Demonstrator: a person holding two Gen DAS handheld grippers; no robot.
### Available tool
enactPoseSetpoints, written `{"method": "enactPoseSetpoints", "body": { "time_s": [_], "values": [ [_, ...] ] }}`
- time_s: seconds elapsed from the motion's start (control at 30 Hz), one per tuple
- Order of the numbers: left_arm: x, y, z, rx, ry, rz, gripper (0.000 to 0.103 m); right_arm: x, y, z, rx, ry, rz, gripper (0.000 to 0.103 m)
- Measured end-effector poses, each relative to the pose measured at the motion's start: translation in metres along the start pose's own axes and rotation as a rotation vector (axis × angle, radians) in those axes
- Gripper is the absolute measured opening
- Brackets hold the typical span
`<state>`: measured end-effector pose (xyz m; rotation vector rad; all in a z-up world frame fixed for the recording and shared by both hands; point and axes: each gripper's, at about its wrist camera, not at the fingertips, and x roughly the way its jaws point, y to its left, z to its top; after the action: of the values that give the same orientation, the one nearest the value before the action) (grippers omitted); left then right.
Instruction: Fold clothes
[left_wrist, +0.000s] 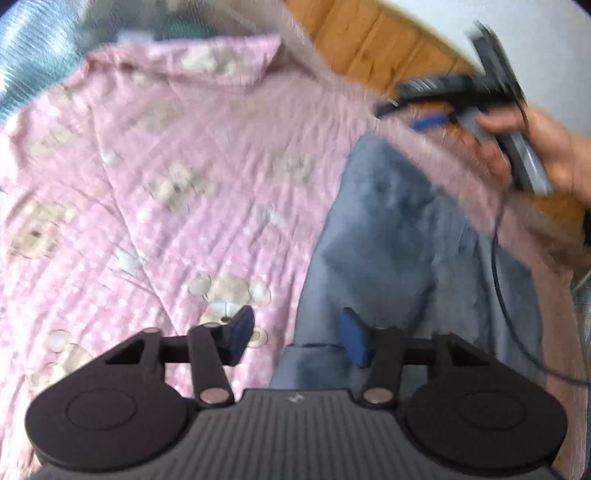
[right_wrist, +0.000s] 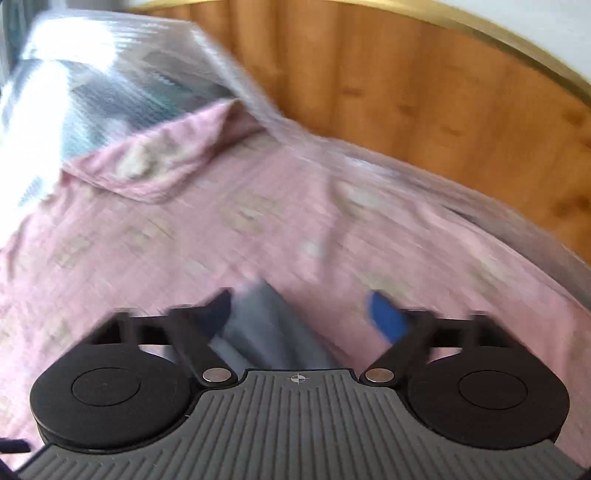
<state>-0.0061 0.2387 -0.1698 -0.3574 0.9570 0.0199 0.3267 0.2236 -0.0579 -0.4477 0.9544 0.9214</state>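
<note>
A pink shirt with a bear print (left_wrist: 155, 192) lies spread flat, collar at the far side. It also fills the right wrist view (right_wrist: 280, 221). A blue-grey garment (left_wrist: 391, 240) lies on its right part and shows between the right fingers (right_wrist: 258, 325). My left gripper (left_wrist: 295, 334) is open and empty, low over the edge where the two garments meet. My right gripper (right_wrist: 303, 314) is open and empty above the shirt. It also shows in the left wrist view (left_wrist: 436, 110), held by a hand at the upper right. Both views are motion-blurred.
A wooden headboard (right_wrist: 424, 85) runs along the far right side. A shiny plastic-covered bedding surface (right_wrist: 110, 66) lies beyond the shirt's collar. A black cable (left_wrist: 502, 280) hangs from the right gripper across the blue-grey garment.
</note>
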Motion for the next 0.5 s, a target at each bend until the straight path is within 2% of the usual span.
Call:
{"method": "enactPoseSetpoints", "body": {
  "time_s": [0.03,0.07,0.1,0.13,0.2,0.3,0.37,0.43,0.47,0.5],
  "values": [
    [0.002,-0.002,-0.001,0.014,0.006,0.012,0.031,0.016,0.005,0.004,-0.019,0.046,0.009,0.083],
    [0.004,-0.004,-0.003,0.027,0.012,0.024,0.026,0.038,0.010,0.006,-0.040,0.122,0.023,0.049],
    [0.006,-0.006,-0.004,0.041,0.018,0.036,0.023,0.055,0.014,0.005,-0.063,0.190,0.052,0.008],
    [0.007,-0.008,-0.006,0.055,0.024,0.048,0.022,0.063,0.019,0.003,-0.094,0.205,0.072,0.007],
    [0.011,-0.012,-0.009,0.082,0.036,0.073,0.022,0.064,0.031,0.009,-0.144,0.162,0.062,0.000],
    [0.016,-0.017,-0.010,0.121,0.051,0.104,0.022,0.072,0.047,0.011,-0.216,0.133,0.031,0.000],
    [0.013,-0.011,-0.006,0.119,0.060,0.086,0.022,0.037,0.035,-0.006,-0.155,0.057,0.035,0.002],
    [0.000,-0.004,0.001,0.110,0.037,0.062,0.022,-0.005,0.020,-0.025,-0.076,-0.031,0.041,0.013],
    [-0.011,-0.001,0.004,0.101,0.010,0.053,0.022,-0.025,0.012,-0.034,-0.037,-0.075,0.044,0.033],
    [-0.026,0.002,0.011,0.092,-0.039,0.036,0.023,-0.046,0.005,-0.044,0.002,-0.119,0.047,0.042]
  ]
}}
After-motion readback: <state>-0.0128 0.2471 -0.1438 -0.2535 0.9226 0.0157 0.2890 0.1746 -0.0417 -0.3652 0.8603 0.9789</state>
